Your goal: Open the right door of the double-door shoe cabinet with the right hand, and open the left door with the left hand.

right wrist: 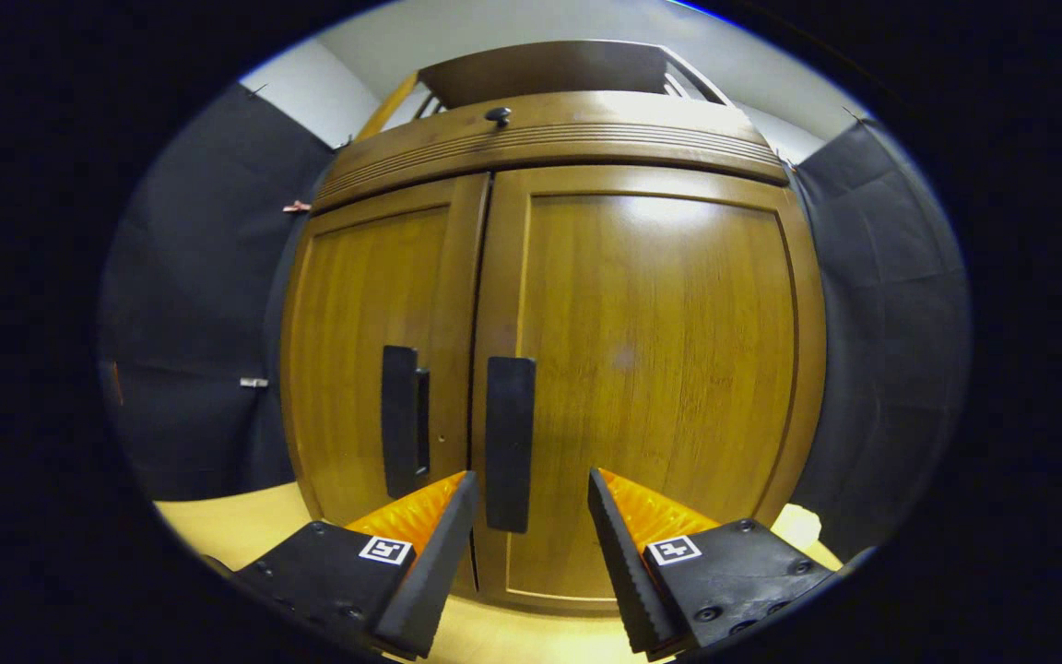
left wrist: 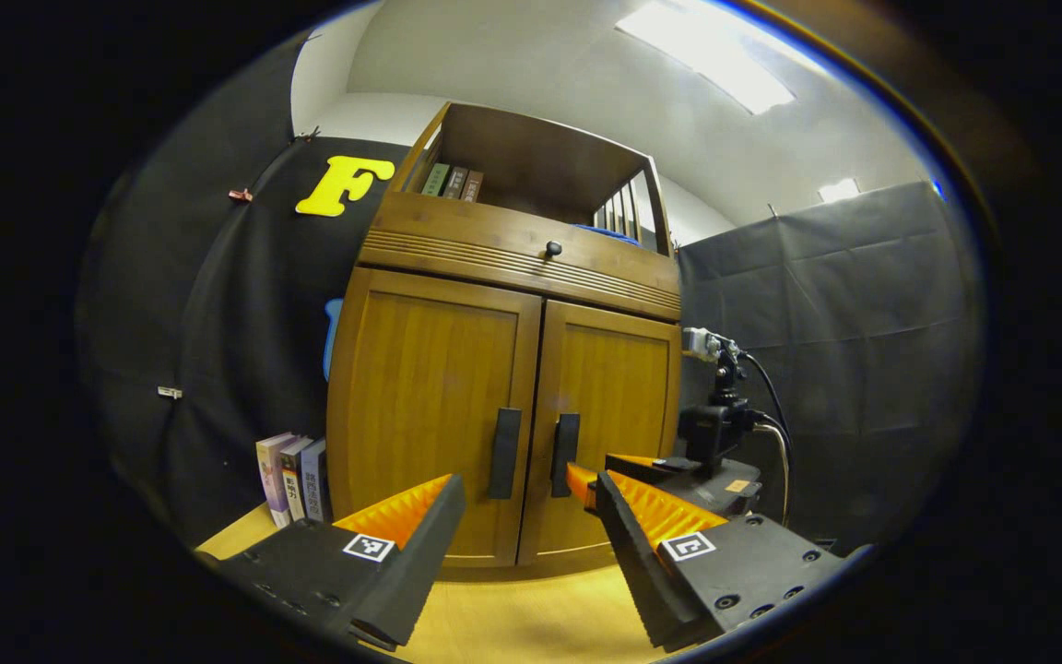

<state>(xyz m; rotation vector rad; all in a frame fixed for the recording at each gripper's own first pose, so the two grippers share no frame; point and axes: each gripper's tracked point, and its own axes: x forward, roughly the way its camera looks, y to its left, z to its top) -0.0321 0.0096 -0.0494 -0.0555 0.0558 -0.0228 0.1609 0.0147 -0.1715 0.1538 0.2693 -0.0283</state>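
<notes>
Doors both closed. Right door handle (right wrist: 510,444) at frame centre, just ahead of my right gripper (right wrist: 527,489), jaws open, empty; left gripper (left wrist: 522,493) likewise open. Next: close on handle, pull.

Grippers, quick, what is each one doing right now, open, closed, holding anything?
Left gripper: open, holding nothing, short of the closed cabinet doors.
Right gripper: open, holding nothing, fingers either side of the right door handle.

table (left wrist: 531,618) bears shoe cabinet (left wrist: 439,406); books (left wrist: 291,480)
</notes>
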